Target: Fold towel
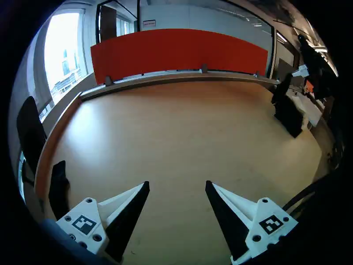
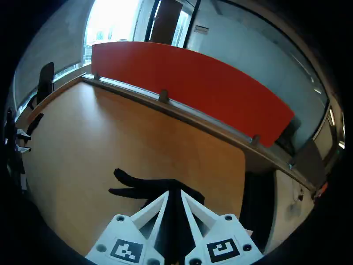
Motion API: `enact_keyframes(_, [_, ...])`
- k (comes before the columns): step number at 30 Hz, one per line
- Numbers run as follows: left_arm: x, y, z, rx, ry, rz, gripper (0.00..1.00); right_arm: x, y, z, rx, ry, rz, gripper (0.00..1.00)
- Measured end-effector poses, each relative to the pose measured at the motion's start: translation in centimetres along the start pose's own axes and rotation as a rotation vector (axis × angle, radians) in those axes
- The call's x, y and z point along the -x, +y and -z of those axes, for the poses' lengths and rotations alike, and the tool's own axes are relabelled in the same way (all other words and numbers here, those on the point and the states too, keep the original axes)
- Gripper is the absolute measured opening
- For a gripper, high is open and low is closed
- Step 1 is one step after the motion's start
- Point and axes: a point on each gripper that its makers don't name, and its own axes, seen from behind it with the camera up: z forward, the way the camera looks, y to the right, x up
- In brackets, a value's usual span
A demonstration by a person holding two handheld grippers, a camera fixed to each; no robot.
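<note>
In the right gripper view a black towel sticks out past the tips of my right gripper. Its two white fingers stand close together with the dark cloth pinched between them, just above the wooden table. How much of the cloth hangs below is hidden by the fingers. In the left gripper view my left gripper hovers open over bare table, with nothing between its fingers. Far off at the right edge of that view a dark hanging shape with white parts beside it looks like the towel at the other gripper.
A red partition runs along the table's far edge. Black chairs stand by the windows on the left side. The table's right edge drops to the floor.
</note>
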Motion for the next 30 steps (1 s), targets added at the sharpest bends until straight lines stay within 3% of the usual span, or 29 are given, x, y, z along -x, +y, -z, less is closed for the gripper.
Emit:
enact_keyframes(12, [0.2, 0.6, -0.1, 0.013, -0.004, -0.009, 0.94, 6.4, 0.0, 2.0, 0.017, -0.070, -0.067, 0.03])
enact_keyframes(24, [0.2, 0.7, 0.0, 0.015, -0.002, -0.010, 0.94, 7.8, -0.7, 2.5, 0.021, -0.082, -0.087, 0.03])
enact_keyframes(30, [0.2, 0.6, 0.1, 0.014, -0.003, -0.011, 0.94, 9.9, -0.4, 2.7, 0.034, -0.120, -0.089, 0.03])
